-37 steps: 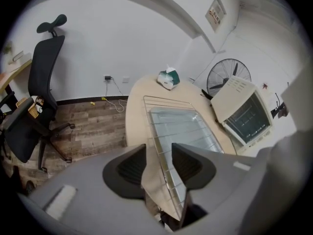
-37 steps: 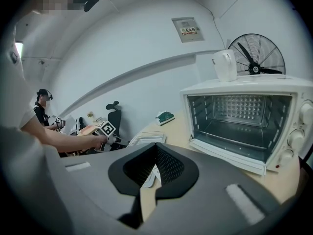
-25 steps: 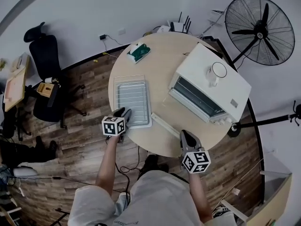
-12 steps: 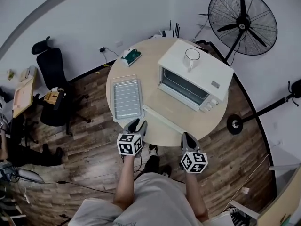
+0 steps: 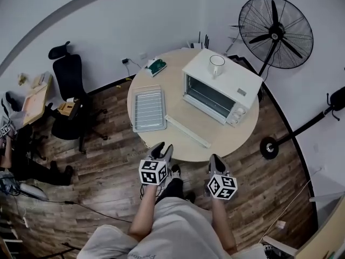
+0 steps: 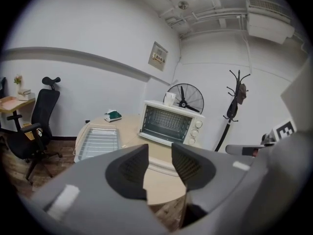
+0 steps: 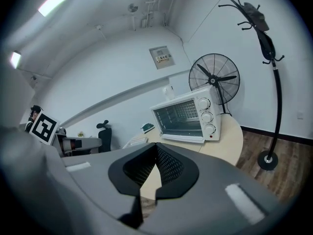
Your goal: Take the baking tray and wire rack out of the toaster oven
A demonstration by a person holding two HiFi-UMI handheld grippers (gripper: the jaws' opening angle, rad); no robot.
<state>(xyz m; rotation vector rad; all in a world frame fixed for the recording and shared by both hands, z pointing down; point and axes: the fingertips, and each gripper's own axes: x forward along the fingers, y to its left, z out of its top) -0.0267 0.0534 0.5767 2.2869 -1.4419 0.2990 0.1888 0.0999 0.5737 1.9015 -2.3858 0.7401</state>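
Note:
The baking tray (image 5: 149,109) lies on the left of the round table (image 5: 178,147) with the wire rack (image 5: 149,102) resting in it; the left gripper view has the tray (image 6: 98,142) too. The white toaster oven (image 5: 218,90) stands at the right with its door (image 5: 186,131) folded down. My left gripper (image 5: 162,150) hovers off the table's near edge, open, with nothing between its jaws (image 6: 159,152). My right gripper (image 5: 214,159) hangs beside it, also off the table, shut with nothing in it (image 7: 156,148).
A white mug (image 5: 216,63) stands on the oven. A green object (image 5: 157,66) lies at the table's far edge. A black office chair (image 5: 67,90) is at the left, a standing fan (image 5: 275,30) at the right, and a coat stand (image 6: 237,97) beyond.
Both grippers have drawn back from the table toward the person. The left one left the tray's near corner and moved right. The head view has pulled away, so the table looks smaller.

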